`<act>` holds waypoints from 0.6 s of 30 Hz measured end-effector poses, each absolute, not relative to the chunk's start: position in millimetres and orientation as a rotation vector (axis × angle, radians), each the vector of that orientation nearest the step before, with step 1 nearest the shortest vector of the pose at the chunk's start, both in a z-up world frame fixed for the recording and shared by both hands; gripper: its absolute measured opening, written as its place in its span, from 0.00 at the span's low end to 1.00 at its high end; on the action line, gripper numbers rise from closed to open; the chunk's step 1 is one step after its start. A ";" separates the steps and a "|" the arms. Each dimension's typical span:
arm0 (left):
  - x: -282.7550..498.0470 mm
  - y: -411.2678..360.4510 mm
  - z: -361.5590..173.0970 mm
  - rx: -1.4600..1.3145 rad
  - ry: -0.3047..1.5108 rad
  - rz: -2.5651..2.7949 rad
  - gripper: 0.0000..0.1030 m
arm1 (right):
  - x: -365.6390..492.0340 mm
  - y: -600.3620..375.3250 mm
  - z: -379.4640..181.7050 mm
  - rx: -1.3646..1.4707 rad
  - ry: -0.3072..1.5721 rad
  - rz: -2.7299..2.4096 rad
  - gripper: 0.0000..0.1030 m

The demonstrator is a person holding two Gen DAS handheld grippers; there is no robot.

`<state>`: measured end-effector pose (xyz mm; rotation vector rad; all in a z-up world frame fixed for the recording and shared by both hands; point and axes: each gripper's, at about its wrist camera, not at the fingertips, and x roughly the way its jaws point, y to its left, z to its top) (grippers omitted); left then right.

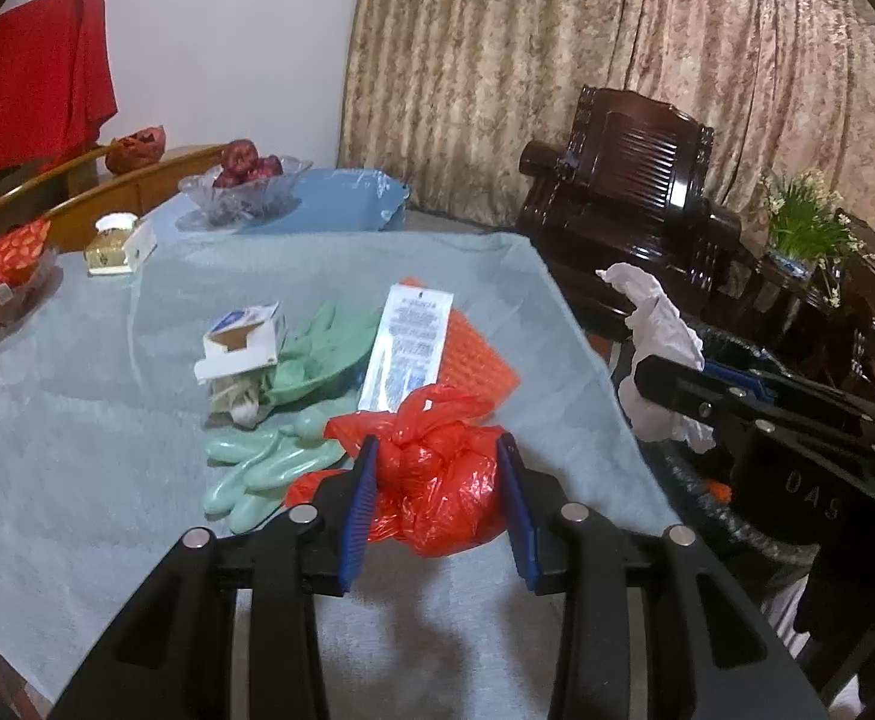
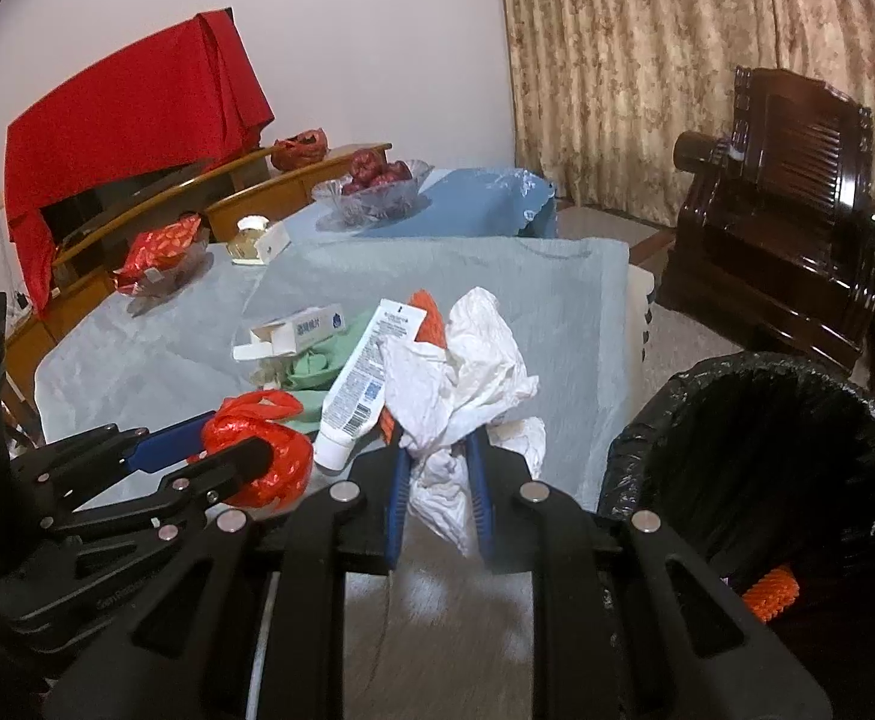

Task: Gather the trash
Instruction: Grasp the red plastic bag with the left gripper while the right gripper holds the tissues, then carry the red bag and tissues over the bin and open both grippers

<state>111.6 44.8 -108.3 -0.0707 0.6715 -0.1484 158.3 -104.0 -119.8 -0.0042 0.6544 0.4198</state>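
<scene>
My left gripper (image 1: 437, 444) is shut on a knotted red plastic bag (image 1: 437, 480), held just above the grey-blue tablecloth (image 1: 107, 450). In the right wrist view that bag (image 2: 275, 468) hangs at the lower left in the left gripper (image 2: 239, 450). My right gripper (image 2: 440, 447) is shut on a crumpled white paper wad (image 2: 467, 360), which sticks up and hangs down between its blue pads. The wad (image 1: 659, 324) also shows at the table's right edge. A bin with a black liner (image 2: 629, 450) stands open just right of it, with an orange scrap (image 2: 767, 591) inside.
On the table lie an open white carton (image 1: 245, 336), green rubber gloves (image 1: 269, 468), a white tube (image 1: 404, 348) and an orange mat (image 1: 473, 360). A glass fruit bowl (image 1: 239, 186) stands at the back. A dark wooden armchair (image 1: 629, 198) is beyond the bin.
</scene>
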 end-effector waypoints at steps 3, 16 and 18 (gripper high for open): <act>109.5 42.4 -101.5 -0.069 0.655 -0.151 0.37 | 151.7 -109.0 -112.7 0.004 0.640 0.417 0.17; 105.4 14.2 -78.2 -0.051 0.599 -0.201 0.37 | 124.8 -152.0 -85.0 0.026 0.575 0.345 0.17; 106.5 5.5 -75.6 -0.046 0.593 -0.216 0.37 | 123.0 -161.6 -83.9 0.031 0.571 0.324 0.17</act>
